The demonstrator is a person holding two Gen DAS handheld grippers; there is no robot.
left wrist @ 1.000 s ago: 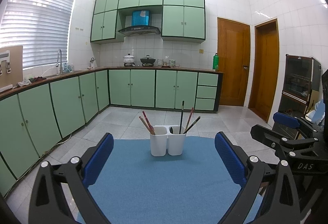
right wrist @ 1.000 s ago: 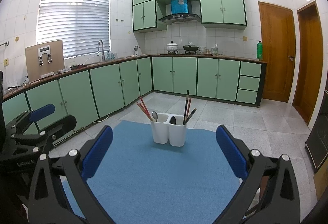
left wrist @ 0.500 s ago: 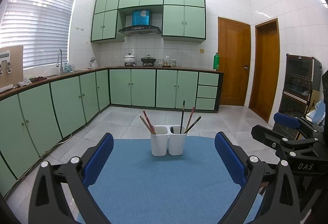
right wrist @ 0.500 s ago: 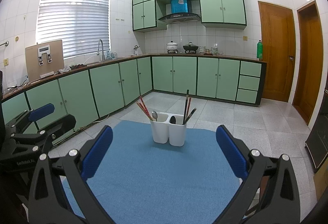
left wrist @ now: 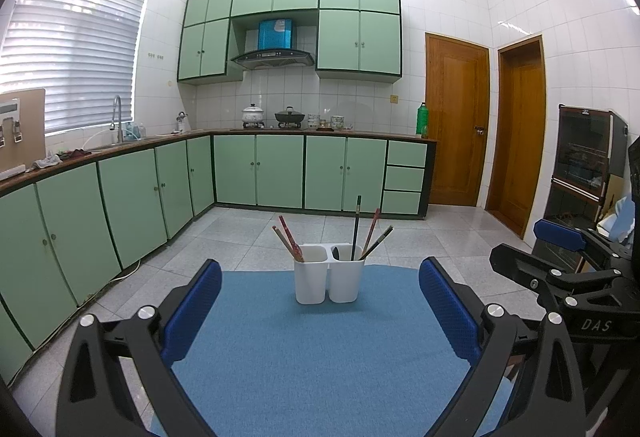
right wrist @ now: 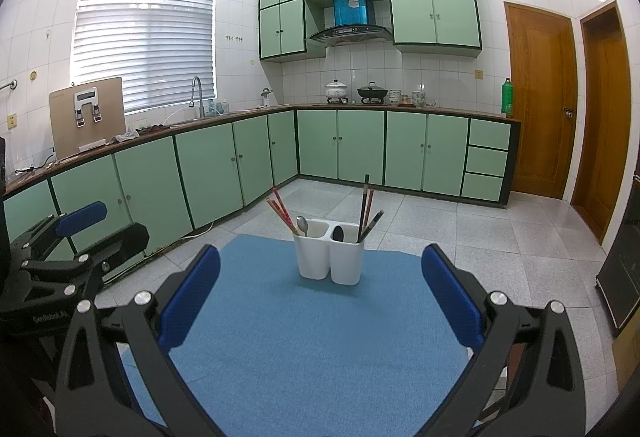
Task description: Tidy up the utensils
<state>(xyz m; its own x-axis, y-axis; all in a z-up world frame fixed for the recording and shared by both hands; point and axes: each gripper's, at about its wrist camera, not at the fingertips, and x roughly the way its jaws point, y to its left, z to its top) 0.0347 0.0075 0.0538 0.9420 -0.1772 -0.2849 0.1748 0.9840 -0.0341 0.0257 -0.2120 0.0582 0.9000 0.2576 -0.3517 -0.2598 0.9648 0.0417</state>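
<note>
We log 1 white twin-cup holder (left wrist: pixel 329 279) (right wrist: pixel 330 261), upright at far end of blue mat (left wrist: pixel 320 357) (right wrist: pixel 312 337), centred ahead of both claws and well apart from them. Left cup (right wrist: pixel 314 257): red chopsticks (left wrist: pixel 289 243) (right wrist: pixel 280 213) leaning out to the left, plus 1 silver spoon (right wrist: pixel 303 225), bowl up (spoon seen in right view only). Right cup (right wrist: pixel 347 263): 1 black spoon (right wrist: pixel 338 233), bowl just above rim; 1 tall black chopstick (left wrist: pixel 356 227) (right wrist: pixel 364 203) approx. upright; 1 reddish chopstick (left wrist: pixel 372 227) beside it; 1 dark chopstick (left wrist: pixel 376 243) (right wrist: pixel 372 225) tilted right. Left claw (left wrist: pixel 320 311): fingers spread wide, blue pads (left wrist: pixel 192 311) bare, nothing btwn them, held over near end of mat. Right claw (right wrist: pixel 320 299): same, spread wide, pads (right wrist: pixel 448 297) bare, holding nothing. Bkgd: green cabinets (right wrist: pixel 360 147), sink w/ tap (right wrist: pixel 196 95), pots on stove (right wrist: pixel 352 93), green bottle (right wrist: pixel 507 97) at counter end, 2 wood doors (right wrist: pixel 540 117).
</note>
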